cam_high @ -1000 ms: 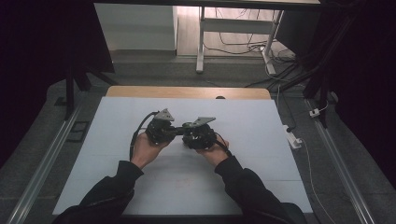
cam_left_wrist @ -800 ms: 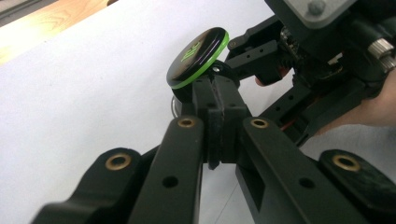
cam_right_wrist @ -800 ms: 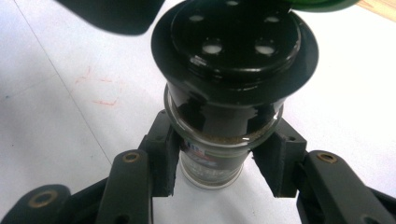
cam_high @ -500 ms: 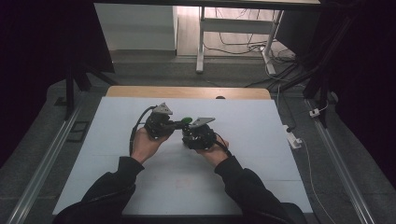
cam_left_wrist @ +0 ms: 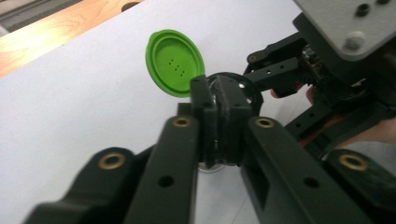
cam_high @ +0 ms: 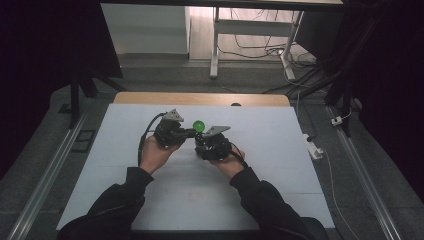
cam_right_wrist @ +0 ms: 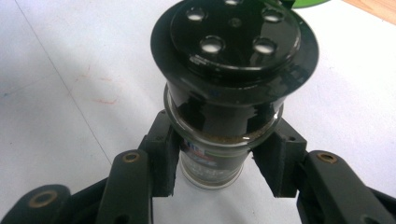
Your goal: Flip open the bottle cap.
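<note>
Surface: white table top (cam_high: 125,165), matte, w/ faint red scuffs and thin pencil-like lines seen in the right gripper view; a strip of bare wood (cam_high: 200,98) runs along its far edge, w/ a small dark hole in it.
Room: dim, dark at both sides; grey floor around the table; metal rails (cam_high: 47,175) run along the floor left and right; a white desk frame (cam_high: 216,40) stands beyond the far edge w/ loose cables under it; a white power strip (cam_high: 315,149) lies on the floor just right of the table.
Person: black sleeves (cam_high: 125,200) come in from the bottom of the high view, hands meeting near table centre.
Jar: small glass spice jar (cam_right_wrist: 212,158), black shaker top w/ round holes, held above the table at centre, between the two grippers.
Lid: green flip cap (cam_left_wrist: 175,63), swung open, standing up beside the shaker top; seen as a green dot in the high view.
Right gripper (cam_right_wrist: 215,163): pads clamped on the glass body of the jar, one each side, just under the black top.
Left gripper (cam_left_wrist: 219,121): jaws nearly together at the black top's edge, by the cap hinge; they have just been easing apart a little; can't tell if the pads press on the top.
Grippers: nose to nose, close together, each in one hand.
</note>
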Demonstrator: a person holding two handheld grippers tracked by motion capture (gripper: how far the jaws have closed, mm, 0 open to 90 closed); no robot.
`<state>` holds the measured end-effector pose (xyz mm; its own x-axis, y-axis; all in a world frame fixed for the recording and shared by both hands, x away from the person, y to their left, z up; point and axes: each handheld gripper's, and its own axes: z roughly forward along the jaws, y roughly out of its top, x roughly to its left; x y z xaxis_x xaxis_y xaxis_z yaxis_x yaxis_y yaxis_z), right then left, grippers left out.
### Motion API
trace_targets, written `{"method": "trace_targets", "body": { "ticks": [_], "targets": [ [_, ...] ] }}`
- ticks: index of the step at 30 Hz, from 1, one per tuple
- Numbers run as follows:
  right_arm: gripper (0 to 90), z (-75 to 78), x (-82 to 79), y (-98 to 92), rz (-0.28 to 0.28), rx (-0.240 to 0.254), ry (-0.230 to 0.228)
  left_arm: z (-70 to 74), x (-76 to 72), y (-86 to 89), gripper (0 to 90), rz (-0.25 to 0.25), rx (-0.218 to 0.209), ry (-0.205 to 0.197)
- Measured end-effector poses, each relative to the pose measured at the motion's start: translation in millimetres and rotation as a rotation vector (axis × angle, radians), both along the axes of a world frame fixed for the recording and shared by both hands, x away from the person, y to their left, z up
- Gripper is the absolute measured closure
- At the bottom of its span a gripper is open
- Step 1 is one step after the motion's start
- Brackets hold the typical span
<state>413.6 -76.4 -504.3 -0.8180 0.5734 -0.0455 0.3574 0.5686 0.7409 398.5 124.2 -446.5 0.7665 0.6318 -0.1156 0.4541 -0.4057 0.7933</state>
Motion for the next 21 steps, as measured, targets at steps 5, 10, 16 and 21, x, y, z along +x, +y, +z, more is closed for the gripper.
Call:
{"method": "trace_targets", "body": {
  "ticks": [5, 10, 16, 21],
  "targets": [
    [52.9, 0.1, 0.2, -0.2, 0.002, -0.001, 0.001, 2.0, -7.1, 3.9, 75.0, -0.003, -0.002, -0.004],
    [52.8, 0.2, 0.0, 0.1, -0.001, 0.004, 0.007, 3.4, -16.1, 11.0, 63.0, -0.004, -0.003, 0.005],
    [52.8, 0.1, 0.0, -0.1, 0.000, 0.002, 0.005, 8.6, -30.5, 22.7, 52.7, -0.005, -0.007, 0.006],
    [52.6, 0.0, 0.2, -0.2, 0.002, 0.001, -0.001, 8.2, -41.6, 30.4, 42.0, -0.008, -0.024, 0.026]
  ]
}}
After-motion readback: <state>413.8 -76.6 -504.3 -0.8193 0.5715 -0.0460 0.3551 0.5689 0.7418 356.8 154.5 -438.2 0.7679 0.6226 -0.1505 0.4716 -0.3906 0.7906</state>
